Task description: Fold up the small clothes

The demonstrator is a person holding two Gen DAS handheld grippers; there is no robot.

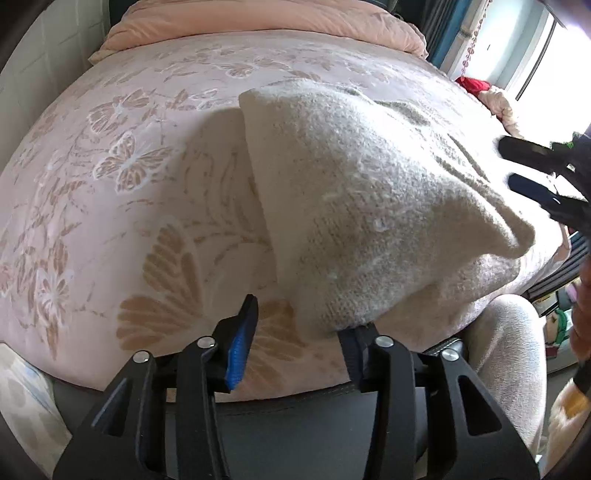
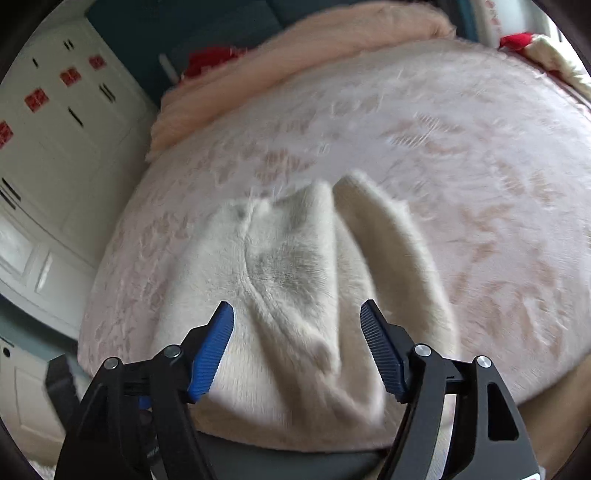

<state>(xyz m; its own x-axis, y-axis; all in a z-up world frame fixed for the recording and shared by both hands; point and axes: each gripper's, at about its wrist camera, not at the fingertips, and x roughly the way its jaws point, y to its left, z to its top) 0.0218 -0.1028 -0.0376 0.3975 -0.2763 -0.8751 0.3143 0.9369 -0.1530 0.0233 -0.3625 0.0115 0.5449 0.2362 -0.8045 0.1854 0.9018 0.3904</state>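
A cream knitted garment (image 1: 369,206) lies bunched on the pink butterfly-patterned bed cover (image 1: 129,166), near the bed's front edge. My left gripper (image 1: 295,332) hovers at the garment's near hem with its jaws apart. The hem drapes over the tip of its right finger (image 1: 354,354), and only bed cover shows in the gap. In the right wrist view the same garment (image 2: 288,266) lies with a fold ridge down its middle. My right gripper (image 2: 297,332) stands open just above it, gripping nothing. That gripper (image 1: 524,166) also enters the left wrist view at the right edge, beside the garment's raised corner.
A folded peach quilt (image 1: 258,22) lies along the head of the bed. Red and cream cloth (image 1: 480,88) is piled at the far right by the window. A white wardrobe (image 2: 55,129) stands left of the bed. A person's leg in pale trousers (image 1: 506,350) is at the bed's front edge.
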